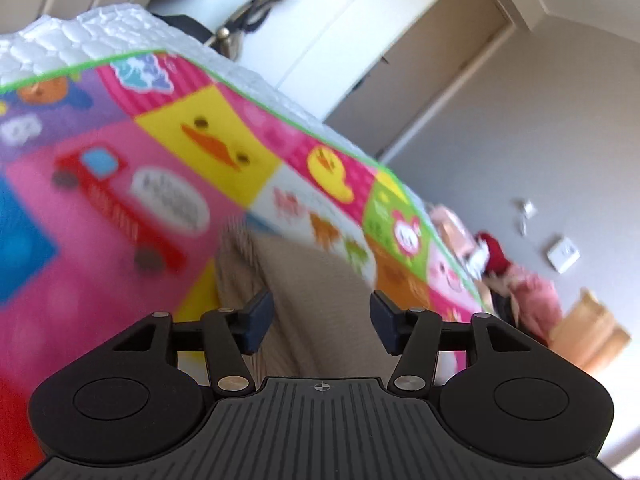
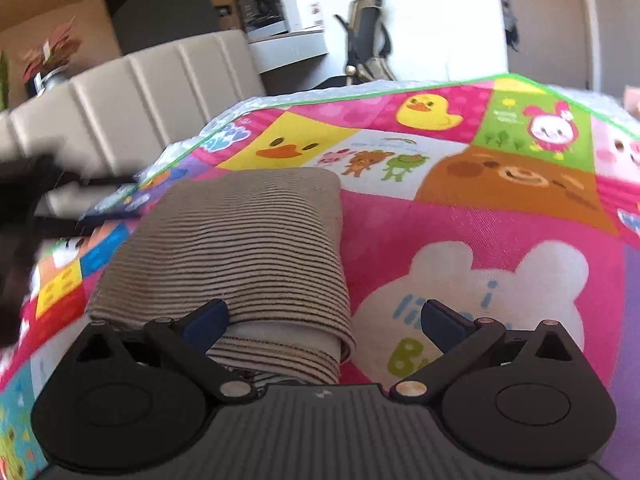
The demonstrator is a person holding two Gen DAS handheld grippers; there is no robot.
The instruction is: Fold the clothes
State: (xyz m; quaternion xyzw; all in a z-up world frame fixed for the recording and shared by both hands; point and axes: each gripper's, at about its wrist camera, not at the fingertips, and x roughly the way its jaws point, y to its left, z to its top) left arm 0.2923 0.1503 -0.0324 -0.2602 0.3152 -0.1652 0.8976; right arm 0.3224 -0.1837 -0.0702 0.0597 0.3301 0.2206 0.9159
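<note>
A beige garment with thin dark stripes (image 2: 240, 248) lies folded into a thick rectangle on the colourful cartoon play mat (image 2: 460, 232). My right gripper (image 2: 324, 326) is open at its near end, the left finger over the fold's edge and the right finger above the mat. In the left wrist view the same beige garment (image 1: 316, 300) fills the gap ahead of my left gripper (image 1: 322, 326), which is open with nothing between its fingers. The mat (image 1: 120, 200) looks tilted and blurred there.
The mat covers a white quilted bed (image 1: 80, 36). A padded beige headboard (image 2: 132, 88) stands at the left, an office chair (image 2: 366, 36) and a desk beyond. A pile of pink and red things (image 1: 508, 272) sits by the grey wall past the mat's edge.
</note>
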